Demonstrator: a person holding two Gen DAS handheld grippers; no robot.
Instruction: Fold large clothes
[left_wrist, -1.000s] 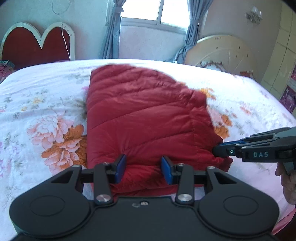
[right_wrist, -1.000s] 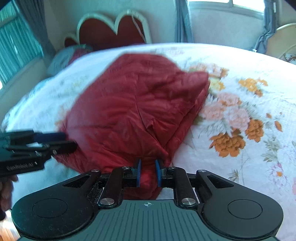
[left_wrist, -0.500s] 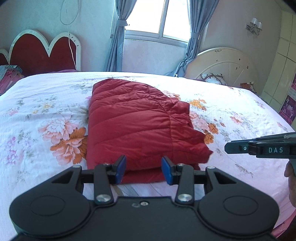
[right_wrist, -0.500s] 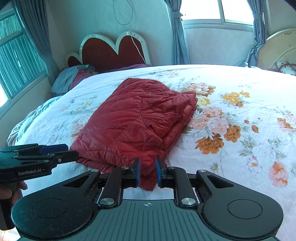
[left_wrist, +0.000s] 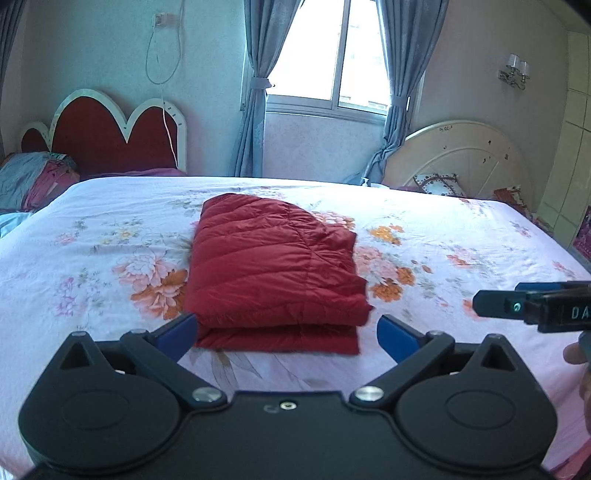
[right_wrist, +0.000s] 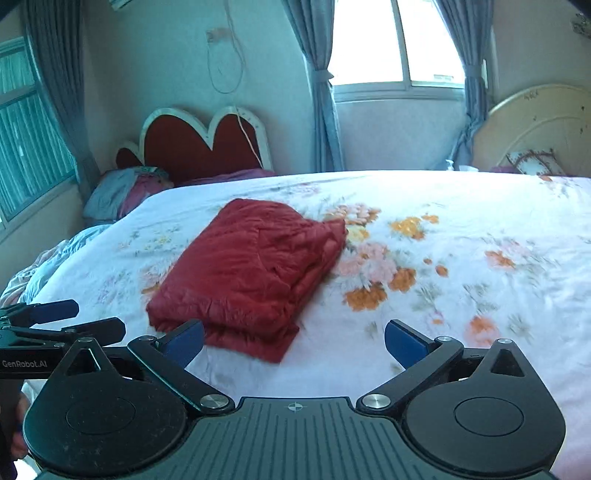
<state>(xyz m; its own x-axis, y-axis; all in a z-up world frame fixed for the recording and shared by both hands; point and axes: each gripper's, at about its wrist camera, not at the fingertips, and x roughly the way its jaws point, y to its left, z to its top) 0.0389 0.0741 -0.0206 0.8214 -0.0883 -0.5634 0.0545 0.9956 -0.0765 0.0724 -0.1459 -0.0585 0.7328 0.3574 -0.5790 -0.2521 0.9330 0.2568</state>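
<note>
Both grippers, left gripper (left_wrist: 286, 330) and right gripper (right_wrist: 293, 341), have just been opening; their jaws stand wide apart, nothing between them. Centre frame, the folded red jacket (left_wrist: 275, 266) lies on the floral bed (left_wrist: 461, 236). Puffy layers could spring open. Sleeves are hidden inside the folds.

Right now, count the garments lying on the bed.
1: a folded red jacket lying mid-bed, free of both open grippers. Any others would be hidden or out of frame.
</note>
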